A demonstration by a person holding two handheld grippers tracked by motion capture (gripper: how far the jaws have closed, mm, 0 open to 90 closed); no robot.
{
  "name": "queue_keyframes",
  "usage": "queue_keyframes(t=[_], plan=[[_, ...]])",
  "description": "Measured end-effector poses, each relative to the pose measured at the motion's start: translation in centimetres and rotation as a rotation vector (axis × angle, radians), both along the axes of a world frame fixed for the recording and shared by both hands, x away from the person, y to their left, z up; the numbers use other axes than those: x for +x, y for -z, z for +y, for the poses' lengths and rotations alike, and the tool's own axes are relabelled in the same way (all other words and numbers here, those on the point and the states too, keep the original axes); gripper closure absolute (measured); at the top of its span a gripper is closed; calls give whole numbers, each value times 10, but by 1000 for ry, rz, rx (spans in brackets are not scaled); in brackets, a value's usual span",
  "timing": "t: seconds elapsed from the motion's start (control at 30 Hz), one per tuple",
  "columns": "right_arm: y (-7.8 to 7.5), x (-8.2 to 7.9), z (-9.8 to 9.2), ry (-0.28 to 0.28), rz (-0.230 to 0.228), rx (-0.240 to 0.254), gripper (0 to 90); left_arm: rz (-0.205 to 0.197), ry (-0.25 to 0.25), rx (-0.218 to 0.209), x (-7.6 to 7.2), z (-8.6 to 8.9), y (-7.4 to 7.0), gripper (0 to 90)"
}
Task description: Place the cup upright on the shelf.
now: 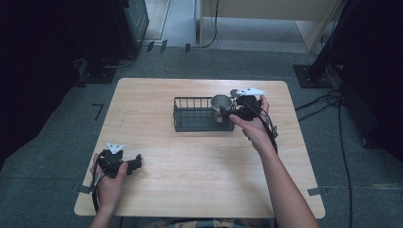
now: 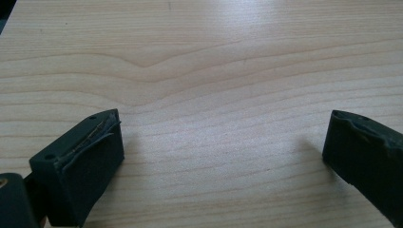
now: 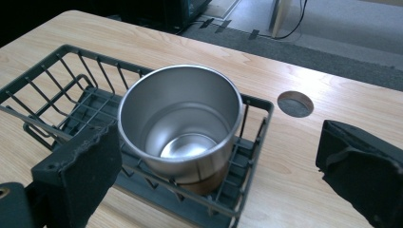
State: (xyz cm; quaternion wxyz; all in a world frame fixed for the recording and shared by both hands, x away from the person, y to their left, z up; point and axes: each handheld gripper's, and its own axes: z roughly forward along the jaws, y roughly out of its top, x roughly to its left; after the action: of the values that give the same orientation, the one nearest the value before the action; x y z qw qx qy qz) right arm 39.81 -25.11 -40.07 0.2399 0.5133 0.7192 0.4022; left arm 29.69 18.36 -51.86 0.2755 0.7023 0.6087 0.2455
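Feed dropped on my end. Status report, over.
Right gripper open, off the steel cup. Cup upright in wire rack. Left gripper open on bare table. Nothing blocking.

Light wood-grain table (image 1: 190,161), rounded corners, standing on grey carpet (image 1: 57,142). Round cable hole (image 3: 295,104) in the tabletop near the far right corner, grey inside. Black tape marks on the carpet: an L-shaped one (image 1: 98,110) left of the table, short strips (image 1: 157,46) along the far carpet edge. Grey tape tabs at the table's near edge, one on the right (image 1: 316,191). Black stand base (image 1: 311,76) on the floor beyond the far right corner, black cables (image 1: 332,99) looping off it to the right. Dark equipment (image 1: 128,23) at far left, cable (image 1: 116,64) running from its foot. Pale wooden furniture (image 1: 266,12) at the back, a cable (image 1: 215,23) hanging down in front.
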Motion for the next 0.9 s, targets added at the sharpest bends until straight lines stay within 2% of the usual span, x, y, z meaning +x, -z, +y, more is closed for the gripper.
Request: queue_keyframes(t=[0.5, 0.9], plan=[[0, -21, -21, 25, -4, 3, 15, 0, 0, 0, 0, 0, 0, 1], [8, -40, -39, 45, 1, 7, 15, -1, 0, 0, 0, 0, 0, 1]])
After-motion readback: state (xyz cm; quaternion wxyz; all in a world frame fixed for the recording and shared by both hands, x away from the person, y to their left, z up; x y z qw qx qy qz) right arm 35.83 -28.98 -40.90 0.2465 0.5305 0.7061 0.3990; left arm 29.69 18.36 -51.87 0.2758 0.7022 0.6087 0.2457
